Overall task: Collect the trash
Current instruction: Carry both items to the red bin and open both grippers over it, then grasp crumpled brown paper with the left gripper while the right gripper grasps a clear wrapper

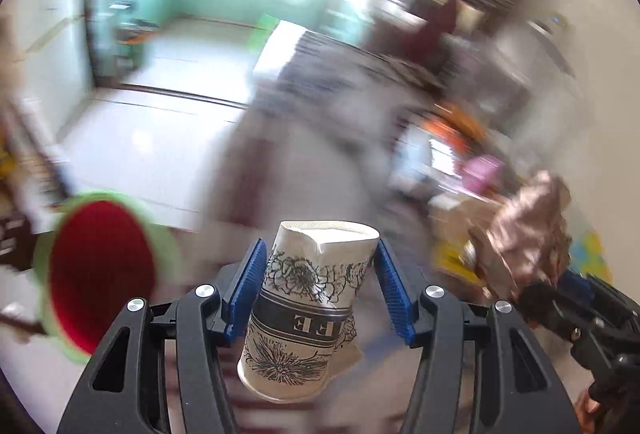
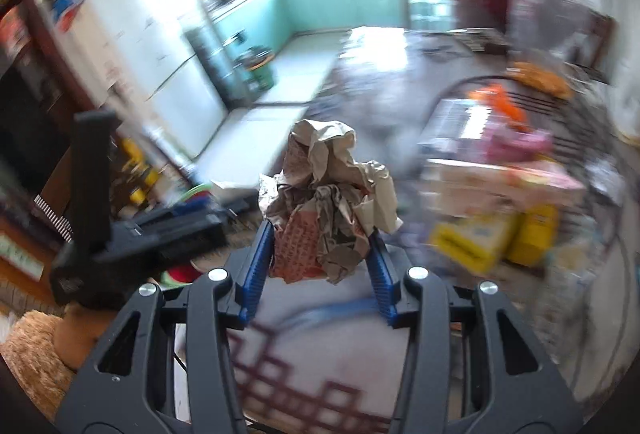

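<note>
A crushed paper cup [image 1: 308,314] with a black flower print sits between the blue pads of my left gripper [image 1: 320,254], which is shut on it. To its left and below stands a red bin with a green rim [image 1: 100,278], mouth open. My right gripper [image 2: 320,234] is shut on a wad of crumpled brown and white paper [image 2: 328,190]. That wad [image 1: 528,230] also shows at the right of the left wrist view, and the left gripper's body [image 2: 160,234] shows at the left of the right wrist view. Everything behind is motion-blurred.
A white fridge [image 2: 160,54] and teal kitchen cabinets [image 2: 340,2] stand far back over a pale tiled floor. Yellow boxes [image 2: 472,242] and a cluttered rack [image 2: 520,138] fill the right. A white cloth with maroon lines [image 2: 320,374] lies below. A fuzzy brown sleeve [image 2: 32,354] is at lower left.
</note>
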Available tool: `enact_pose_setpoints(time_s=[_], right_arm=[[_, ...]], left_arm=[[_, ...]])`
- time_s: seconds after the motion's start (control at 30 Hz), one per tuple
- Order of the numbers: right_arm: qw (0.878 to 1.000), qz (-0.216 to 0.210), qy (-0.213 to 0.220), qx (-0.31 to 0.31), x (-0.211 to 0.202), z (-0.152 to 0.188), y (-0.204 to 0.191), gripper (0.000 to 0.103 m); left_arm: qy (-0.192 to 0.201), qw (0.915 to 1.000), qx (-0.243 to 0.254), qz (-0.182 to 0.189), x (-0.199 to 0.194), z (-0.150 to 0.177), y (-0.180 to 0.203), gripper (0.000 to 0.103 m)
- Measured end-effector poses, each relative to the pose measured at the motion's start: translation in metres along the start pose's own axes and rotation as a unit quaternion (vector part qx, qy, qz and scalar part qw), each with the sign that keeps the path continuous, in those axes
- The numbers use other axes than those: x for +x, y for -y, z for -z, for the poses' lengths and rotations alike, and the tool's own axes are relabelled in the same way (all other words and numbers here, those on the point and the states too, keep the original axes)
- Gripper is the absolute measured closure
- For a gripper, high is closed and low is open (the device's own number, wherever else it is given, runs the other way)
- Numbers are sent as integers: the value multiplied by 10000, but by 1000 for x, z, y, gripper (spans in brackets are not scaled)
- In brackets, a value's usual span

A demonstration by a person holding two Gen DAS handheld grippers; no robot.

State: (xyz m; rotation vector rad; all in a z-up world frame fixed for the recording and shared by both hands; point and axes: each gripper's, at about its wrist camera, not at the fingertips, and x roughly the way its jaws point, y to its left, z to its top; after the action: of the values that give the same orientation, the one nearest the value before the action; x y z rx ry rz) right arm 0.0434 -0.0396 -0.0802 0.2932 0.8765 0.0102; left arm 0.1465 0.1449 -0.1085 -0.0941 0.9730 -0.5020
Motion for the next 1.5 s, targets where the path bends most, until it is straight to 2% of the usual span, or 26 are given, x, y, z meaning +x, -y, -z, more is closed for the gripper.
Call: enact_pose_setpoints(time_s=[0.1, 0.17, 0.27, 0.37, 0.4, 0.47, 0.5, 0.63, 0.77, 0.83, 0.9, 1.1, 1.2, 1.37, 1.43, 1.5], right_arm=[[9977, -498, -329, -336, 37, -6, -41, 58], [9941, -754, -532, -577, 60, -8, -66, 58], [9857, -1079, -903, -929, 98, -8, -104, 58], [9794, -1192, -1142, -1166, 131, -9, -130, 58], [9777, -1222, -1197, -1215, 138, -10, -135, 56], [9751, -1192, -1307, -1338, 153, -11, -148, 34], [9772, -1030, -1271, -1356, 156, -11, -151, 22], [9815, -933, -1130, -1230, 148, -10, -141, 22], [9866, -736, -960, -1097, 121, -4, -117, 21], [9903, -611, -880, -885, 104, -1, -97, 20], [9936, -460, -784, -672, 91, 0, -74, 20], [9981, 405, -409, 236, 33, 12, 18, 20], [9933, 921, -312, 628, 4, 22, 72, 20], [9738, 1740, -173, 1455, -40, 37, 176, 20], [9674, 1874, -233, 1686, -46, 47, 206, 21], [9652, 1780, -399, 1876, -43, 58, 233, 23]], left_arm=[[226, 9959, -496, -718, -24, 0, -63, 50], [190, 9906, -893, -1017, -34, 4, -105, 51], [140, 9839, -1138, -1374, -35, 9, -144, 52], [91, 9804, -1242, -1524, -33, 14, -167, 52], [93, 9798, -1255, -1554, -32, 16, -171, 52], [97, 9789, -1236, -1625, -31, 18, -178, 52], [98, 9783, -1219, -1670, -27, 20, -179, 48], [64, 9794, -1160, -1651, -16, 13, -180, 44], [45, 9848, -1006, -1414, -8, 7, -164, 43], [70, 9876, -897, -1286, -5, 5, -151, 28], [134, 9910, -765, -1094, -3, 1, -134, 26], [137, 9979, -212, -600, 6, -8, -75, 21], [152, 9992, 13, -369, 9, -9, -43, 21], [112, 9993, 366, 53, 12, 0, 20, 20], [17, 9986, 482, 207, 16, 8, 46, 20], [-83, 9978, 577, 302, 21, 15, 68, 20]])
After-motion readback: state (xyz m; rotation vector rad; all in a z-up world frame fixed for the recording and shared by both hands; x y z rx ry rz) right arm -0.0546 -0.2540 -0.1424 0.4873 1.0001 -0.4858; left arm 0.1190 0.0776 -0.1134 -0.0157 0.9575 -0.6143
